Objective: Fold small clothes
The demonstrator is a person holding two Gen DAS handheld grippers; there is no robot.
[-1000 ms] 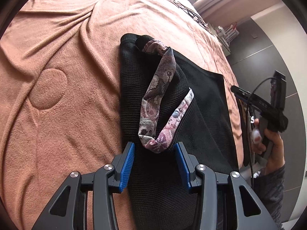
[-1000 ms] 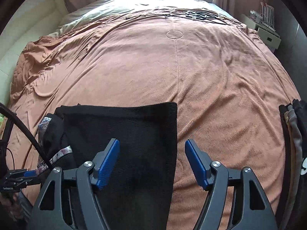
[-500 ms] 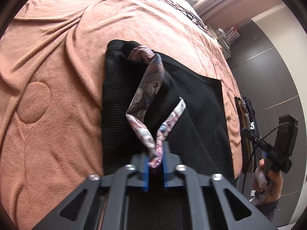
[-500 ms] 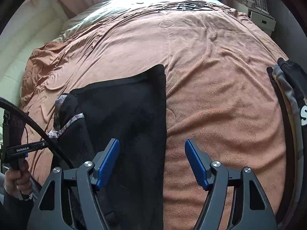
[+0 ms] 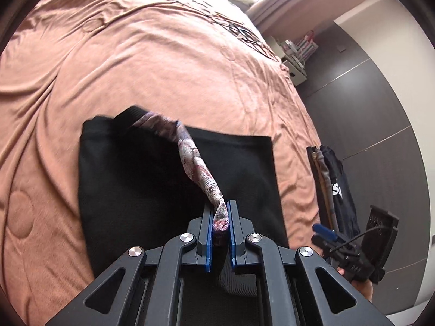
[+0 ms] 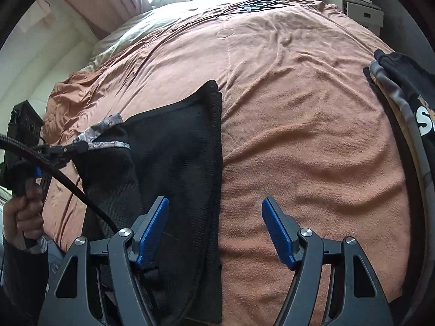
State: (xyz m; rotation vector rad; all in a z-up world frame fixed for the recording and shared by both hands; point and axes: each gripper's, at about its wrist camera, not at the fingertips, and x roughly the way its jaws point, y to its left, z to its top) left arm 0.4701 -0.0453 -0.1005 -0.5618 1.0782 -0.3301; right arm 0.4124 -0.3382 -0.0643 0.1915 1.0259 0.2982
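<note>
Black knit garment (image 5: 141, 179) spread flat on the orange bedspread (image 5: 136, 62), its floral-patterned trim (image 5: 201, 171) pulled taut up into the left gripper (image 5: 219, 217), pitched down, jaws just closed on the trim. Right gripper (image 6: 214, 228) tilted down, jaws apart and empty, straddling the garment's right edge. Folded dark clothes (image 6: 407, 103) far right.

My view: the knit garment (image 5: 141, 187) lies flat on the bedspread (image 5: 152, 62) at the near edge. Its trim band (image 5: 201, 168) rises off it to the left gripper (image 5: 219, 217). A folded stack (image 6: 402, 103) lies to its right, well apart.
</note>
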